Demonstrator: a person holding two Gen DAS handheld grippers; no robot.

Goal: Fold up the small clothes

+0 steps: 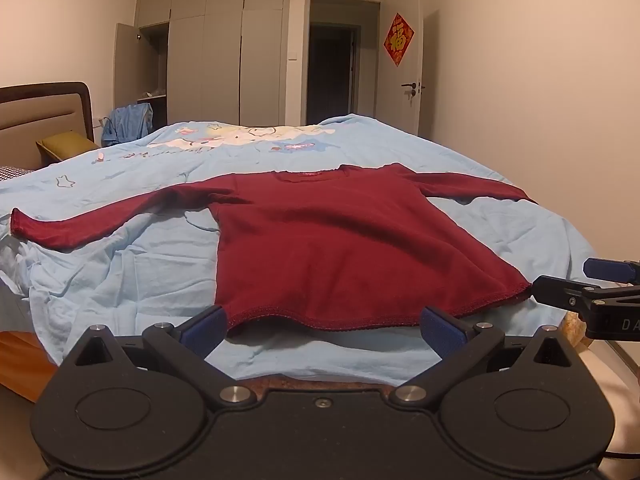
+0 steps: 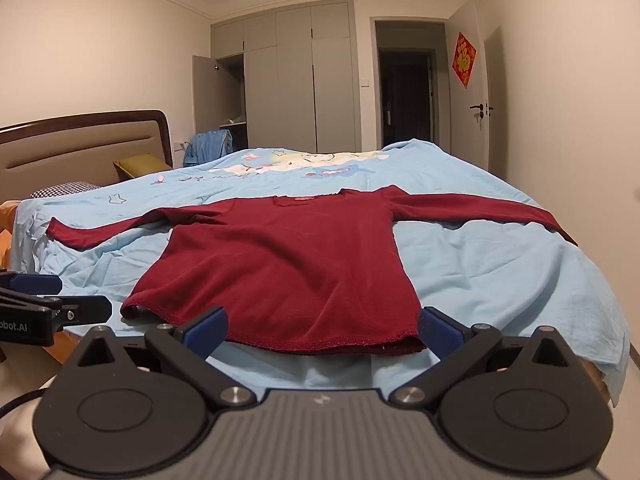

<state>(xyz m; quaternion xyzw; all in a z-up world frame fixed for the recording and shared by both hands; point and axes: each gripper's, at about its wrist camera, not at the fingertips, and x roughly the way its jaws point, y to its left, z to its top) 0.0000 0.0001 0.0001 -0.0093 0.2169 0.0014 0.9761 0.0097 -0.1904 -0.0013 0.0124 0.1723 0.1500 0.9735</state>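
The shirt [image 1: 340, 240] is dark red with long sleeves. It lies flat on the sheet [image 1: 120, 272], front or back up cannot be told, with the collar at the far side and the hem at the near edge of the bed. Both sleeves are spread outward: the left sleeve [image 1: 80, 228] runs toward the headboard side, and the right sleeve [image 2: 480, 208] runs to the opposite edge, where its cuff drops out of sight. The hem is slightly wavy and lifts a little at the near corners. A small label shows inside the collar.

The left gripper [image 1: 324, 328] sits just short of the hem, level with the bed edge. Its fingers [image 1: 208, 326] are spread wide and hold nothing; one blue pad appears to overlap the hem's left corner, though contact cannot be confirmed. The right gripper [image 2: 324, 330] sits likewise before the hem, fingers [image 2: 440, 330] spread wide and empty, with the hem between the pads in view. Each gripper shows at the edge of the other's view, side by side and near each other.

The sheet is light blue, wrinkled, with a cartoon print at the far end. A headboard [image 2: 80, 148] and an olive cushion [image 2: 140, 166] stand at the left. Beyond are a wardrobe [image 2: 288, 80] with one door open, an open doorway [image 2: 408, 96], and a red decoration [image 2: 464, 58] on the door.
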